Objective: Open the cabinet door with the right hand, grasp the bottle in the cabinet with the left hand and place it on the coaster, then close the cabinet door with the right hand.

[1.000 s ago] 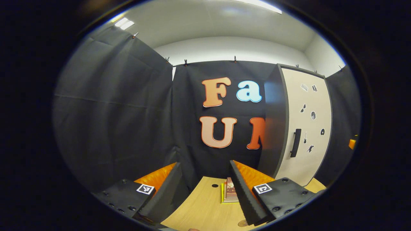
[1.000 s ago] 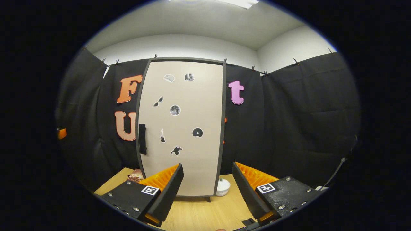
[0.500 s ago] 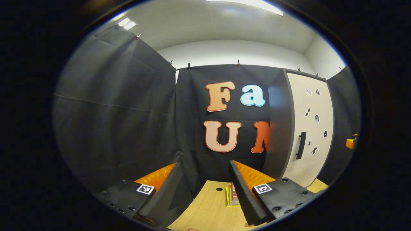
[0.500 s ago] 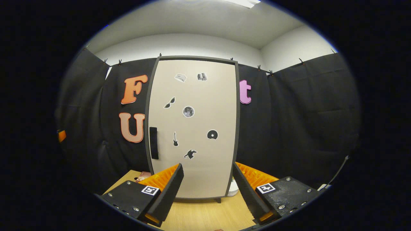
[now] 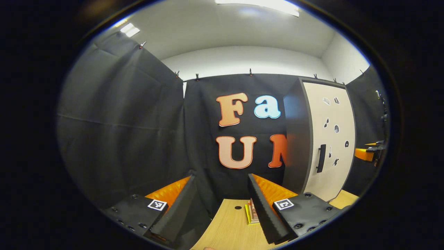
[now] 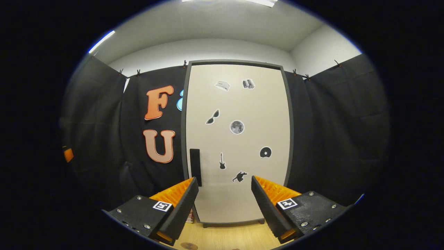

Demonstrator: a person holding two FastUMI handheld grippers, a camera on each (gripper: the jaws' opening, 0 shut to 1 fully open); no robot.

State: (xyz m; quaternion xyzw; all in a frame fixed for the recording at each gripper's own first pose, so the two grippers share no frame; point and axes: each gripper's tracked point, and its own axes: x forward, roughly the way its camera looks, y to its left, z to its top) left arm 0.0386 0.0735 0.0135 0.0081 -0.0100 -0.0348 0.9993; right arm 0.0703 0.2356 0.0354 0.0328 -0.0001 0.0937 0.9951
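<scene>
The cabinet stands on the wooden table with its beige, sticker-dotted door shut, so its inside is hidden. A dark vertical handle sits at the door's left edge. My right gripper is open and faces the lower door, just right of the handle and short of it. In the left gripper view the cabinet is off to the right, with its handle showing. My left gripper is open, holds nothing and points at the cloth wall. A round brown coaster lies on the table at the bottom edge.
A small stack of books lies on the table just left of the cabinet. Black cloth walls close the booth on the left, back and right. The right gripper shows at the far right of the left gripper view.
My right gripper has moved closer to the cabinet door, which now looks larger, and the white bowl beside the cabinet has left its view. The left gripper has barely shifted.
</scene>
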